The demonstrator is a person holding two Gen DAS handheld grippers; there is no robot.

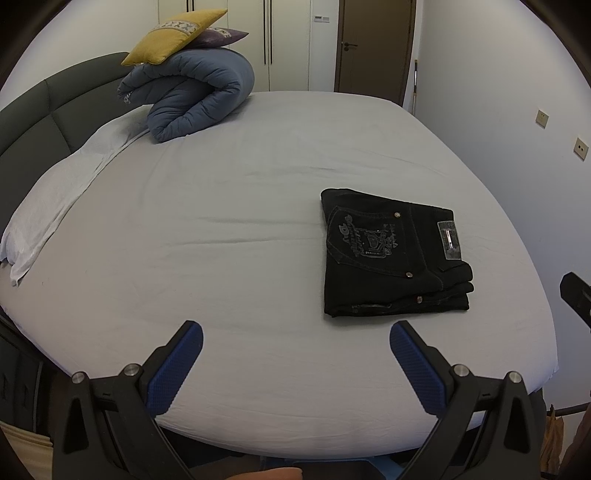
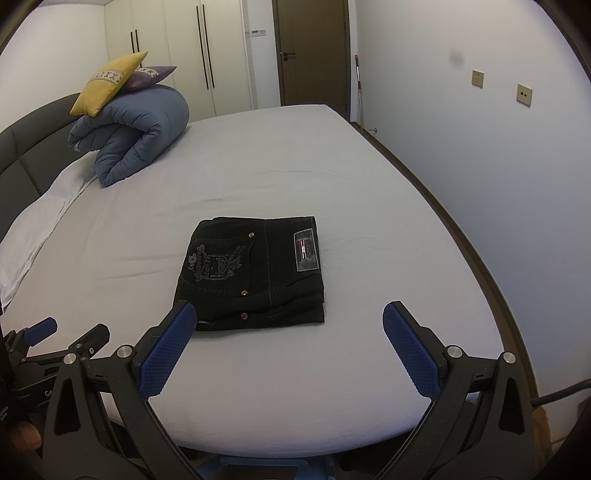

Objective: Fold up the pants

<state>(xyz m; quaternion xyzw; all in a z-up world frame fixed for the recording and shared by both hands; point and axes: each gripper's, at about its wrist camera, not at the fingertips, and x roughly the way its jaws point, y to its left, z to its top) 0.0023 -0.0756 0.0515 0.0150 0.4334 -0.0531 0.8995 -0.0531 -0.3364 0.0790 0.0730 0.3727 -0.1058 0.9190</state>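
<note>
Black jeans (image 1: 391, 258) lie folded into a compact rectangle on the grey bed sheet (image 1: 221, 229), back pocket and waist label facing up. They also show in the right wrist view (image 2: 255, 273). My left gripper (image 1: 295, 332) is open and empty, above the bed's near edge, left of and nearer than the jeans. My right gripper (image 2: 290, 314) is open and empty, just in front of the jeans' near edge; its left fingertip (image 2: 183, 314) overlaps the jeans' near left corner in view. The left gripper also shows at the left edge of the right wrist view (image 2: 66, 332).
A rolled blue duvet (image 1: 192, 99) with a yellow cushion (image 1: 173, 35) and a purple cushion (image 1: 221, 37) sits at the far left by the dark headboard (image 1: 40, 110). A white pillow (image 1: 55, 199) lies on the left. A wall (image 2: 498, 166) runs along the bed's right side.
</note>
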